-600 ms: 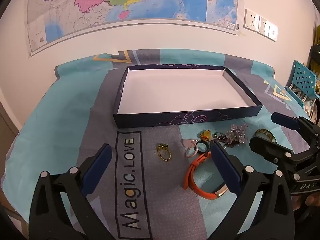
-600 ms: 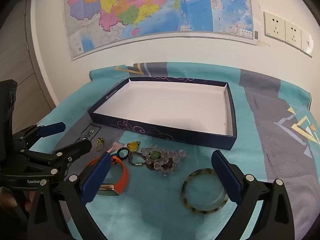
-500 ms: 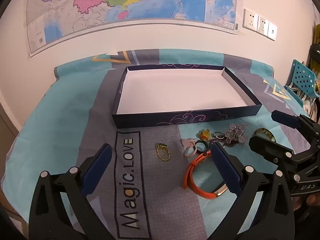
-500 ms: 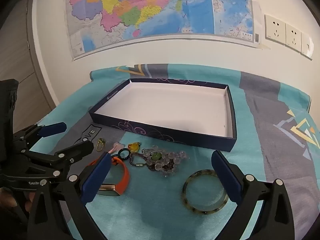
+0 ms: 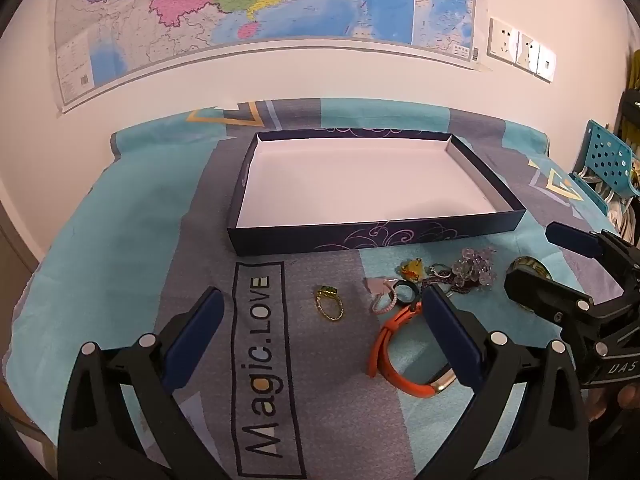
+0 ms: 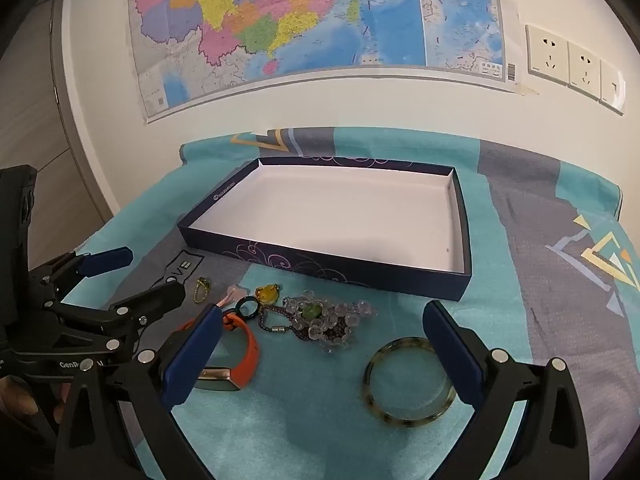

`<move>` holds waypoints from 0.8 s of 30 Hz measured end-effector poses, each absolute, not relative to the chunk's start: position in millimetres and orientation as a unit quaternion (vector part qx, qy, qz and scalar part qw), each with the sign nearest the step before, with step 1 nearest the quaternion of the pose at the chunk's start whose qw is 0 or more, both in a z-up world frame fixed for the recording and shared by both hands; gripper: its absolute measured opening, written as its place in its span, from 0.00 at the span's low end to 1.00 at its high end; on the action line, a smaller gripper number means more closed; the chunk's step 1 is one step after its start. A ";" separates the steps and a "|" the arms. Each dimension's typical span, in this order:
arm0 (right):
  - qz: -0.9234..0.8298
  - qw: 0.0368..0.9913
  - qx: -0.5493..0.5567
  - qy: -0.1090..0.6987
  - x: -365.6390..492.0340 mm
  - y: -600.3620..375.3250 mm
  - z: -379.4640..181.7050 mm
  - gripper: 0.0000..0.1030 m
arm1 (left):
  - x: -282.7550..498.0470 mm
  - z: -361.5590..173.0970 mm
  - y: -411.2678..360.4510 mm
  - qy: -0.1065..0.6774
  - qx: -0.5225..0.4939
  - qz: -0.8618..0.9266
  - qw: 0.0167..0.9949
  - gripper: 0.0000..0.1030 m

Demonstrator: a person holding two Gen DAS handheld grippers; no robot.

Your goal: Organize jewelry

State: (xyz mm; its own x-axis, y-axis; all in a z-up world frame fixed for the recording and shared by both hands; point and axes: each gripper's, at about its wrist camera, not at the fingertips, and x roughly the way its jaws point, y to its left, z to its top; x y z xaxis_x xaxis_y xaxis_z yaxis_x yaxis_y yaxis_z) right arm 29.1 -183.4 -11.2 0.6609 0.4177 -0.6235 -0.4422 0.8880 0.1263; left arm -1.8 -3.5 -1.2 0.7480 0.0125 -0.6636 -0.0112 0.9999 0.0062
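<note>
A shallow dark-blue box point(image 5: 376, 236) point(image 6: 320, 266) with a white floor lies open on the cloth, nothing in it. In front of it lies loose jewelry: a gold ring point(image 5: 329, 304) point(image 6: 202, 289), an orange band point(image 5: 400, 352) point(image 6: 246, 354), a small pink ring point(image 5: 382, 303), a black ring point(image 6: 247, 306), a yellow pendant point(image 5: 412, 270) point(image 6: 267, 294), a clear bead bracelet point(image 5: 474, 268) point(image 6: 328, 320) and a mottled green bangle point(image 6: 408, 380). My left gripper point(image 5: 324, 336) point(image 6: 132, 276) hovers open over the gold ring. My right gripper point(image 6: 320, 354) point(image 5: 548, 260) hovers open above the beads and bangle.
The table wears a teal and grey cloth point(image 5: 120, 240) printed "Magic.LOVE". A map point(image 6: 312, 20) and wall sockets point(image 6: 576, 68) hang behind. A teal perforated chair point(image 5: 608, 164) stands at the right. A hand point(image 5: 616, 396) holds the right gripper's handle.
Both views have shifted only slightly, with the box and jewelry sitting a little lower in the right wrist view. Both grippers stay wide open and the jewelry lies unmoved.
</note>
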 end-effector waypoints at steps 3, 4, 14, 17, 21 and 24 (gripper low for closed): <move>0.237 0.911 -0.018 0.336 29.5 -183.7 -10.3 0.94 | -1.6 0.4 1.0 0.355 -0.002 0.005 0.935 0.94; 0.237 0.911 -0.018 0.337 29.8 -183.8 -9.9 0.94 | -1.6 0.5 1.5 0.355 -0.002 0.005 0.935 0.94; 0.236 0.910 -0.015 0.341 29.5 -183.2 -11.3 0.94 | -1.9 1.2 4.8 0.355 -0.003 0.006 0.935 0.94; 0.236 0.910 -0.015 0.341 29.3 -183.4 -11.0 0.94 | -1.2 1.5 5.3 0.356 -0.002 0.007 0.934 0.95; 0.238 0.909 -0.014 0.342 30.6 -184.1 -11.2 0.94 | -0.8 1.2 5.0 0.356 -0.001 0.008 0.935 0.94; 0.237 0.909 -0.013 0.342 30.0 -184.1 -11.6 0.94 | -0.4 0.3 4.7 0.356 0.001 0.008 0.935 0.94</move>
